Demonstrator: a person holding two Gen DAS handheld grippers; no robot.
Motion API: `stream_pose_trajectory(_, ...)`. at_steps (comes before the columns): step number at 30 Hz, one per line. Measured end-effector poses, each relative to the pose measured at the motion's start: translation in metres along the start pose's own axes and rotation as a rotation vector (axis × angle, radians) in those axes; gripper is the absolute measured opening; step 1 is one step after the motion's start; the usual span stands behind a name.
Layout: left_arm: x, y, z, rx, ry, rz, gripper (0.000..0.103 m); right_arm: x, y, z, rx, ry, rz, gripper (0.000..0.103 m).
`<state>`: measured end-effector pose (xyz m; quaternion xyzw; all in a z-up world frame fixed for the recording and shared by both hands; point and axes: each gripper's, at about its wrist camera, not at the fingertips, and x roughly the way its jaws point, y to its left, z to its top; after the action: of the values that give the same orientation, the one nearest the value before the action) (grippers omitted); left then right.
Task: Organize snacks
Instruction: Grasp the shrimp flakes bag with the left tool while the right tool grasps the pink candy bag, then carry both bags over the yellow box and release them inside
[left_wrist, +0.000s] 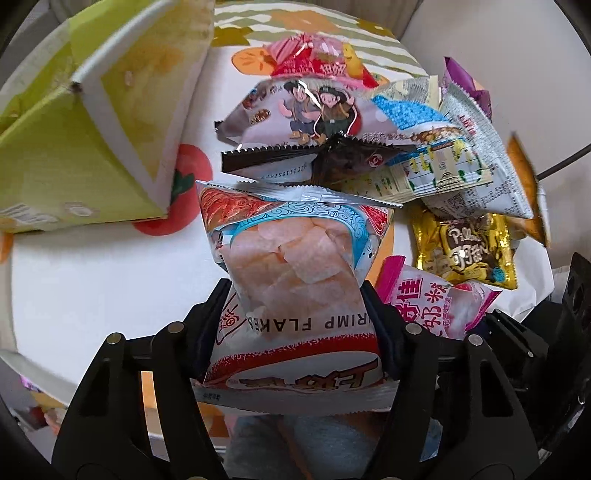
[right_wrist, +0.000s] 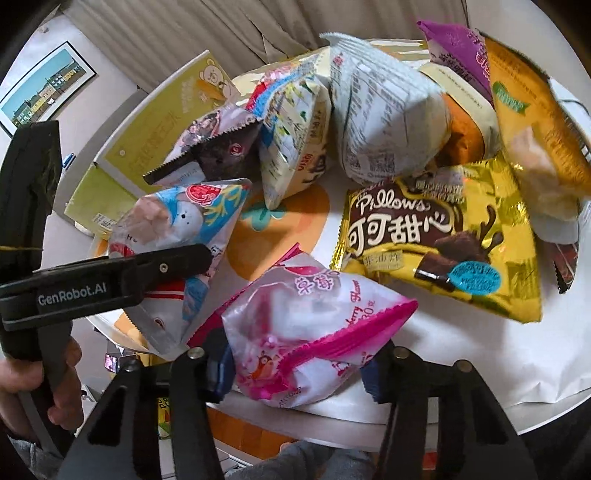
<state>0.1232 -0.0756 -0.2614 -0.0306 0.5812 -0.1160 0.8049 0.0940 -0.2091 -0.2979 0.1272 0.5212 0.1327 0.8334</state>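
My left gripper (left_wrist: 295, 306) is shut on a shrimp flakes bag (left_wrist: 291, 258), red, white and blue with pink chips showing; the same bag shows in the right wrist view (right_wrist: 177, 229) with the left gripper clamped across it. My right gripper (right_wrist: 295, 358) is shut on a pink and white strawberry candy bag (right_wrist: 295, 328), which also shows in the left wrist view (left_wrist: 436, 306). A pile of snack bags lies beyond on the round white table (left_wrist: 92, 280).
An open green cardboard box (left_wrist: 96, 129) stands at the left of the table, also in the right wrist view (right_wrist: 147, 129). In the pile are a yellow Pillows bag (right_wrist: 436, 236), a cartoon bag (left_wrist: 306, 110), a white bag (right_wrist: 380, 118) and an orange bag (right_wrist: 535, 122).
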Motion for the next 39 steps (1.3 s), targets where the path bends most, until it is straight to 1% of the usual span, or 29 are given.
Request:
stream_pose_trajectory(6, -0.035, -0.006, -0.005, -0.007, -0.050, 0.021, 0.064, -0.011, 0.018, 0.009, -0.030, -0.013, 0.027, 0.050)
stream_pose_trajectory(10, -0.071, -0.004, -0.013, -0.023, -0.104, 0.036, 0.064, -0.022, 0.035, 0.019, -0.060, -0.033, 0.045, 0.050)
stream_pose_trajectory(13, -0.096, -0.001, -0.010, -0.040, -0.147, 0.045, 0.064, -0.033, 0.046, 0.034, -0.092, -0.056, 0.053, 0.050)
stream_pose_trajectory(14, -0.099, 0.000, -0.003, -0.047, -0.160, 0.046, 0.064, -0.035, 0.047, 0.038, -0.098, -0.061, 0.055, 0.050)
stream_pose_trajectory(18, -0.130, 0.006, 0.008, -0.072, -0.226, 0.057, 0.064, -0.050, 0.065, 0.067, -0.142, -0.091, 0.057, 0.050)
stream_pose_trajectory(20, -0.147, 0.013, 0.018, -0.080, -0.262, 0.067, 0.064, -0.059, 0.067, 0.077, -0.163, -0.101, 0.060, 0.050)
stream_pose_trajectory(23, -0.166, 0.027, 0.037, -0.087, -0.305, 0.094, 0.064, -0.069, 0.080, 0.100, -0.204, -0.126, 0.062, 0.050)
stream_pose_trajectory(24, -0.171, 0.033, 0.043, -0.091, -0.315, 0.098, 0.064, -0.071, 0.087, 0.110, -0.218, -0.135, 0.063, 0.050)
stream_pose_trajectory(25, -0.176, 0.044, 0.056, -0.100, -0.329, 0.100, 0.064, -0.081, 0.087, 0.107, -0.228, -0.142, 0.067, 0.050)
stream_pose_trajectory(26, -0.180, 0.053, 0.063, -0.104, -0.337, 0.103, 0.064, -0.080, 0.096, 0.120, -0.241, -0.148, 0.069, 0.050)
stream_pose_trajectory(27, -0.183, 0.060, 0.071, -0.109, -0.346, 0.108, 0.064, -0.082, 0.098, 0.122, -0.249, -0.152, 0.069, 0.050)
stream_pose_trajectory(32, -0.192, 0.112, 0.118, -0.115, -0.375, 0.127, 0.064, -0.068, 0.134, 0.157, -0.298, -0.174, 0.057, 0.050)
stream_pose_trajectory(36, -0.187, 0.154, 0.158, -0.102, -0.362, 0.134, 0.064, -0.042, 0.169, 0.193, -0.288, -0.174, 0.054, 0.050)
stream_pose_trajectory(39, -0.180, 0.185, 0.189, -0.090, -0.346, 0.139, 0.064, -0.020, 0.188, 0.215, -0.279, -0.163, 0.037, 0.050)
